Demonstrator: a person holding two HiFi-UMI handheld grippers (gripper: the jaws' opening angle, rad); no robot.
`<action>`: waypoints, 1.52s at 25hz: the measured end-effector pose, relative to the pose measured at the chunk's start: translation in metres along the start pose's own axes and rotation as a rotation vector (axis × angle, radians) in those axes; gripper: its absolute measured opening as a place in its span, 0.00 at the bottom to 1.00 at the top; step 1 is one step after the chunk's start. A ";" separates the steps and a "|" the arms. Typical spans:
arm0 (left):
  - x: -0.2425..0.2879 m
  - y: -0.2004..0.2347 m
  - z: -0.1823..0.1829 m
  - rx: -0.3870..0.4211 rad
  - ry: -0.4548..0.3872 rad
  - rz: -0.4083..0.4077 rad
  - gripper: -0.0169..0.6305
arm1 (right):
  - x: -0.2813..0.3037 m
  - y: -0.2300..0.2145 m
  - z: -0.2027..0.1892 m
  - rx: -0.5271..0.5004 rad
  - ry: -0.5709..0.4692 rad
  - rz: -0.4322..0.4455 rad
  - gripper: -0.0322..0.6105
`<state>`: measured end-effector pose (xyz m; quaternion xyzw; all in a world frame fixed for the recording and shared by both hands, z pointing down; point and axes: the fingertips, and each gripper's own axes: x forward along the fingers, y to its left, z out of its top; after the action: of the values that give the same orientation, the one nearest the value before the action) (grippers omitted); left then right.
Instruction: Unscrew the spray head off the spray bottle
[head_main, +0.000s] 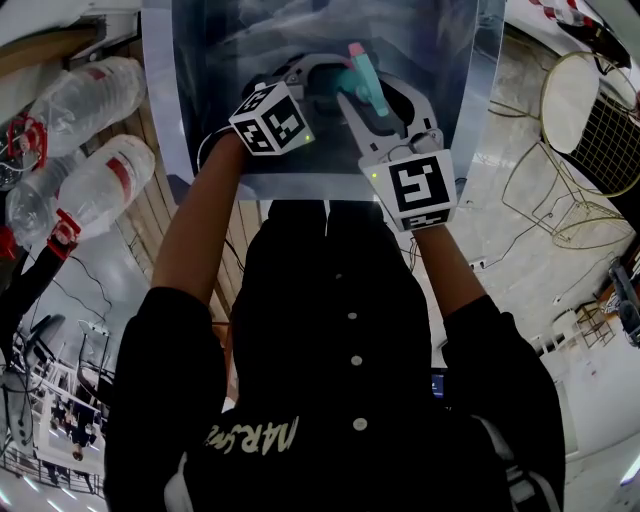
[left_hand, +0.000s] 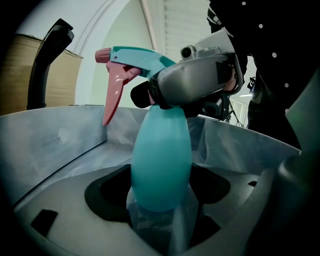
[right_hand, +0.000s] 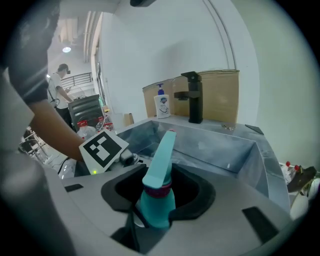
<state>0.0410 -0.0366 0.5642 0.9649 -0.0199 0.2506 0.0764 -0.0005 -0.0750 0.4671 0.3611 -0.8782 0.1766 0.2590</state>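
Over a steel sink (head_main: 205, 95), between both grippers: teal spray bottle (left_hand: 161, 160), long axis near upright, parallel with the column of the black tap (left_hand: 47, 60) in the left gripper view. At the lower end, left gripper (left_hand: 160, 217), jaws closed on the rounded base of the body, pads pressed against both flanks. At the upper end, right gripper (right_hand: 152, 220), jaws closed on the neck just under the pink collar (right_hand: 158, 191) (pads against teal plastic on either side, collar showing above them). Above the collar, spray head (left_hand: 142, 57), still screwed on, its own long axis crosswise to that of the body: pink nozzle (left_hand: 102, 55) toward the left of the left gripper view, pink trigger (left_hand: 114, 97) hanging below it, tip clear of the body. From the right gripper view, head seen end-on from the rear, nozzle directed away from the camera, toward the far sink wall and the tap. From the head view, nozzle toward the top of that view, away from the person, with left marker cube (head_main: 270, 118) at the left and right marker cube (head_main: 418, 187) nearer the person's dark buttoned top. Behind the sink, beside the tap: white soap dispenser (right_hand: 161, 102) before a brown board (right_hand: 220, 92). Off to the left of the sink in the head view: clear plastic bottles (head_main: 95, 185) with red labels.
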 end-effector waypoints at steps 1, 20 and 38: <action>0.000 0.000 0.000 -0.002 -0.001 0.001 0.62 | 0.000 0.000 0.000 -0.010 -0.009 0.022 0.31; -0.001 0.000 0.002 -0.026 0.021 0.014 0.62 | -0.052 -0.008 0.071 -0.027 -0.207 0.064 0.30; -0.004 -0.004 0.000 -0.061 0.097 0.049 0.62 | -0.135 -0.024 0.127 -0.008 -0.305 0.007 0.30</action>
<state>0.0382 -0.0326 0.5620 0.9480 -0.0475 0.2982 0.1003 0.0564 -0.0810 0.2896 0.3795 -0.9095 0.1170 0.1232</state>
